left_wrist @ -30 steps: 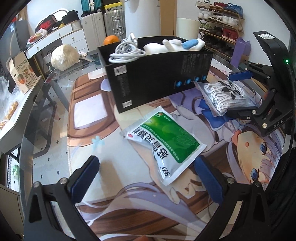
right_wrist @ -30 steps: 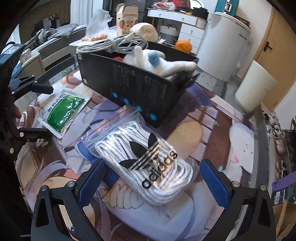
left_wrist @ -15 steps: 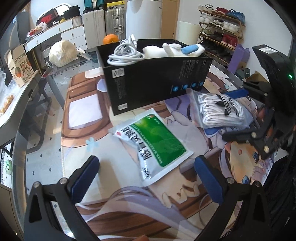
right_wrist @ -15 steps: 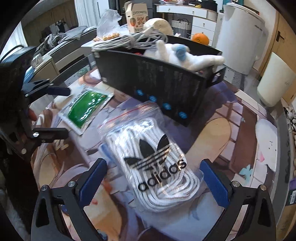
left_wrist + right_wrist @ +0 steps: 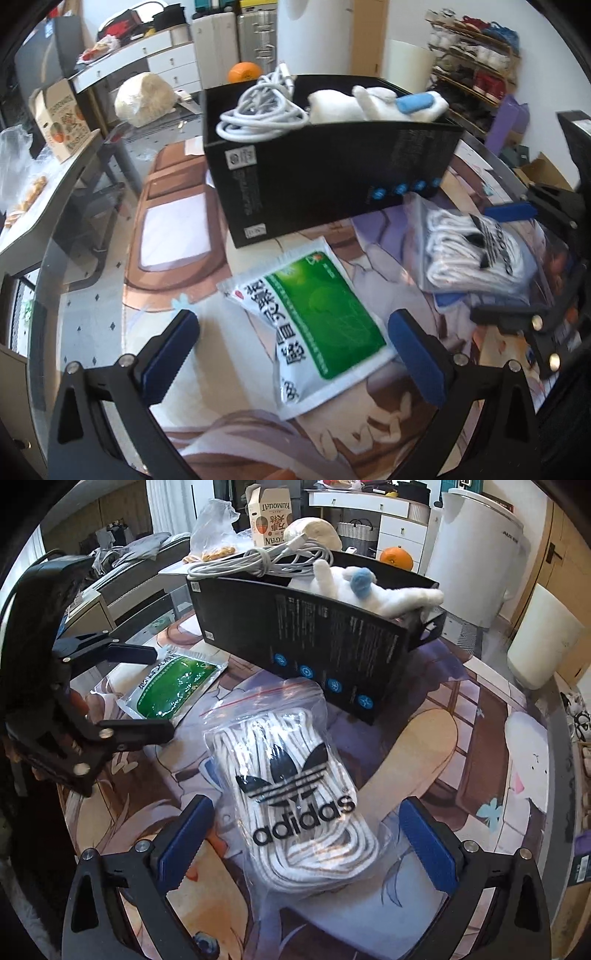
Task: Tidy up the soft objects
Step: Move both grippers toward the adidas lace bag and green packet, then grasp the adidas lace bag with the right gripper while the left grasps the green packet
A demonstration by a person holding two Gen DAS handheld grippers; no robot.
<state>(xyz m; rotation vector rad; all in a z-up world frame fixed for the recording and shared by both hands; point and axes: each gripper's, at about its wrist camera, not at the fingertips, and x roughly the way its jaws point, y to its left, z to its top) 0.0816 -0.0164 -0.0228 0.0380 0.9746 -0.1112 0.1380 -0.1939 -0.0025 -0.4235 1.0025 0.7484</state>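
Sachet (image 5: 314, 325) flat, long axis diag w/ box (image 5: 332, 177)

box interior (image 5: 332, 110) hidden, shoe rack (image 5: 476, 70) blurred

The left black plastic two-finger gripper (image 5: 293, 350) and its right twin (image 5: 304, 836) share angular triangular-cutout frames, silver screw heads, and blue serrated rubber finger pads (image 5: 184, 840).

Both wrist views — low, converging, box-facing (image 5: 332, 162)
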